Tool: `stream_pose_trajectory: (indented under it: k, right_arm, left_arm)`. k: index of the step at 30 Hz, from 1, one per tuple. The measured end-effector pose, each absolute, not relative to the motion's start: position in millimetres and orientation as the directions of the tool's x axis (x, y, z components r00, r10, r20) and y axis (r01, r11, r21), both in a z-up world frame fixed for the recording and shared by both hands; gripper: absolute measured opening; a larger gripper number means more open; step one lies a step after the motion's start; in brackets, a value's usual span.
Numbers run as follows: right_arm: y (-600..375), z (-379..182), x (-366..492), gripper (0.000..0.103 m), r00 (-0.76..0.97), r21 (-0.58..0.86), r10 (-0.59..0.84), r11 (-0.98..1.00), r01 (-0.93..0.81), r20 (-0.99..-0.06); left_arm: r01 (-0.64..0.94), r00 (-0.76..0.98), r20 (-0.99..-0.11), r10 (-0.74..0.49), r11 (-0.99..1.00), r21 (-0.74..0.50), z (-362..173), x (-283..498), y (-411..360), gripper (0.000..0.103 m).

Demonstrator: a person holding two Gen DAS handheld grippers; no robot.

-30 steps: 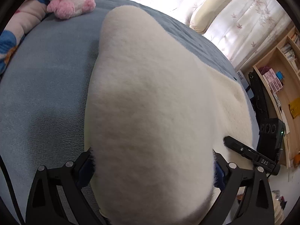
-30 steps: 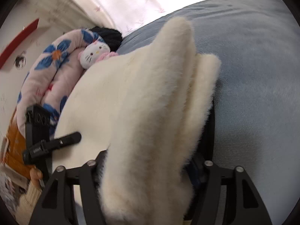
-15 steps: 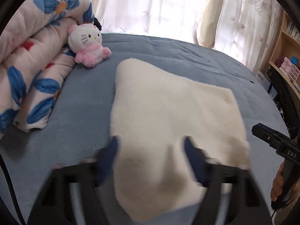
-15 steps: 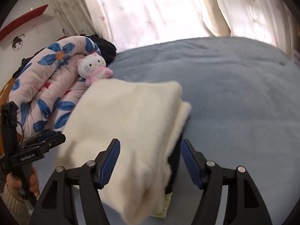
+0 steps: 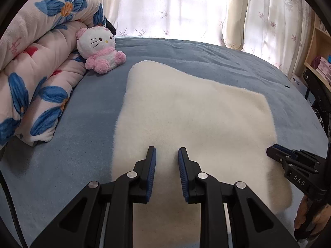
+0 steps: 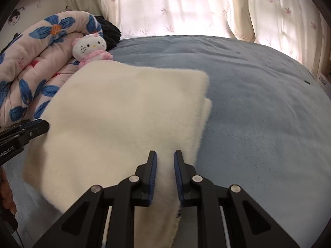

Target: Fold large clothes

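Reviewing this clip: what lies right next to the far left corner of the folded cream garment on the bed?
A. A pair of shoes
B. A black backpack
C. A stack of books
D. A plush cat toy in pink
D: the plush toy sits on the blue bed beside the garment's far left corner, leaning against the rolled floral quilt.

Folded garment mid bed; plush toy & quilt to left.
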State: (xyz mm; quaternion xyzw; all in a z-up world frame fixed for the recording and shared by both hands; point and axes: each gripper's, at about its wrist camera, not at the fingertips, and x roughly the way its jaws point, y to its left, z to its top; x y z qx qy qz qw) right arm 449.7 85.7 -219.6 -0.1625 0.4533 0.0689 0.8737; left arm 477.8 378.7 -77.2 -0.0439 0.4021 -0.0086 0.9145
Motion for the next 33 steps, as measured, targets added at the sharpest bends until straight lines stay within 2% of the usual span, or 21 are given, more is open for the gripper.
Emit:
stream_pose_trajectory:
  k: [7,8,10,11,12,18,22,28,30,33]
  right_arm:
    - [89,-211,439,0.019,0.572,-0.212,-0.019,0.938,-0.274,-0.820]
    - [89,-208,434,0.021,0.570,-0.218,-0.023,0.936,-0.275,-0.821]
    - [87,-202,428,0.028,0.569,-0.227,-0.035,0.936,-0.270,-0.822]
    - [85,-196,424,0.028,0.564,-0.225,-0.036,0.937,-0.269,-0.825]
    - [85,-193,421,0.028,0.561,-0.224,-0.037,0.937,-0.267,-0.827]
    - [78,-155,383,0.028,0.552,-0.220,-0.039,0.938,-0.266,-0.833]
    - [72,-117,338,0.029,0.533,-0.203,-0.023,0.938,-0.282,-0.846]
    - [63,-45,261,0.029,0.568,-0.211,0.005,0.926,-0.314,-0.823]
    - [60,-24,239,0.029,0.577,-0.209,0.017,0.924,-0.322,-0.816]
    - [55,19,193,0.030,0.602,-0.205,0.051,0.914,-0.350,-0.797]
  left_arm:
    - [-0.038,0.689,-0.725,-0.018,0.997,-0.061,-75,471,374,0.021]
    - [-0.041,0.687,-0.726,-0.012,0.998,-0.056,-73,468,372,0.024]
    - [-0.042,0.680,-0.733,-0.020,0.997,-0.066,-69,460,369,0.039]
    - [-0.047,0.672,-0.740,-0.025,0.996,-0.076,-67,456,368,0.061]
    - [-0.061,0.664,-0.748,-0.020,0.995,-0.081,-64,451,366,0.074]
    - [-0.091,0.671,-0.742,-0.018,0.990,-0.106,-33,409,357,0.074]
    - [-0.109,0.676,-0.736,0.040,0.993,-0.045,-3,371,343,0.074]
    - [-0.044,0.683,-0.731,0.000,0.998,-0.041,50,299,313,0.075]
    - [-0.018,0.682,-0.731,-0.012,0.999,-0.033,68,271,298,0.080]
    - [0.014,0.694,-0.720,-0.024,1.000,-0.019,91,230,277,0.082]
